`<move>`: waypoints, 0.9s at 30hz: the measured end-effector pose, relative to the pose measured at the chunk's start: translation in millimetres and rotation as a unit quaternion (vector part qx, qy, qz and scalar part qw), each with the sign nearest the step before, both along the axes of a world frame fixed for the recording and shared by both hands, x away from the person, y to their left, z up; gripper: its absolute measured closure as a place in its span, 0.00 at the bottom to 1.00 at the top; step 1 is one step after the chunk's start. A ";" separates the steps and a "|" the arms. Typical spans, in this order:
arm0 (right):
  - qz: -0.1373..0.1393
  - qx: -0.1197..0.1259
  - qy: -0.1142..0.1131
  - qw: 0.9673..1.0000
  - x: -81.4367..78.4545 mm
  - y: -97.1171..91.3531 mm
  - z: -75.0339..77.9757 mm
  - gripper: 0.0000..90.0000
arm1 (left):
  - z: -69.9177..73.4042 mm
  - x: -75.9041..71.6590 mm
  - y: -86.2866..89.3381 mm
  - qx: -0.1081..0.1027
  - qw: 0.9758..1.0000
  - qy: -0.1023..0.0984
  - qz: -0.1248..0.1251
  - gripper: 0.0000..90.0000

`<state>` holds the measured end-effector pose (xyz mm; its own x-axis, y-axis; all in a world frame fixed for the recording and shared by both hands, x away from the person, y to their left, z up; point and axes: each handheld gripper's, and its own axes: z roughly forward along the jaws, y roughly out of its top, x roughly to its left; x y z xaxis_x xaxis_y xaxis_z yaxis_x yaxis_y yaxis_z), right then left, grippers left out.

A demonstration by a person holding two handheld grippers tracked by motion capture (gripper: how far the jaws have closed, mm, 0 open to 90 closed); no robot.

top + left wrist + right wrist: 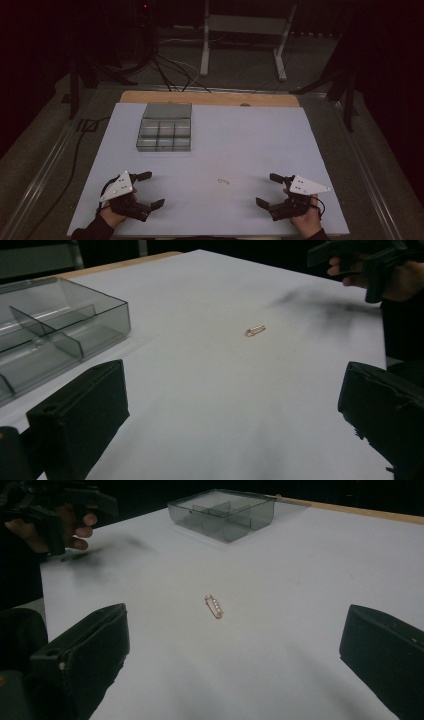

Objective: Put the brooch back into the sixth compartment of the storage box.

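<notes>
A small gold pin [223, 181] lies flat on the white table [240, 135], near the front edge and about midway between the 2 grippers, touching neither. The left gripper [151, 190] sits at the front left corner in the person's left hand [114, 212], its jaws spread wide with nothing between them; in the left gripper view the pin [255, 330] lies well ahead of those jaws on bare tabletop. The right gripper [270, 190] sits at the front right in the person's right hand [307, 220], jaws likewise wide apart and empty, pointed toward the middle of the table. In the right gripper view the pin [214, 606] lies ahead between the lines of the 2 jaws, a short bar with a row of tiny pale beads, angled slightly. A smoky clear plastic box [164, 127] with 6 compartments stands farther back on the left half of the table, its lid folded open behind it; the compartments look empty. The box is well apart from the pin and from both grippers.
</notes>
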<state>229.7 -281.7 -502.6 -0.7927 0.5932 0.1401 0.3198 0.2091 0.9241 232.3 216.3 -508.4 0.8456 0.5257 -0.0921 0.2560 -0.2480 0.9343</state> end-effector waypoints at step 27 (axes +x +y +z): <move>0.000 -0.004 0.006 1.000 3.2 0.0 -1.4 0.00 | -0.2 -1.7 1.7 0.010 1.000 -0.009 0.002 0.01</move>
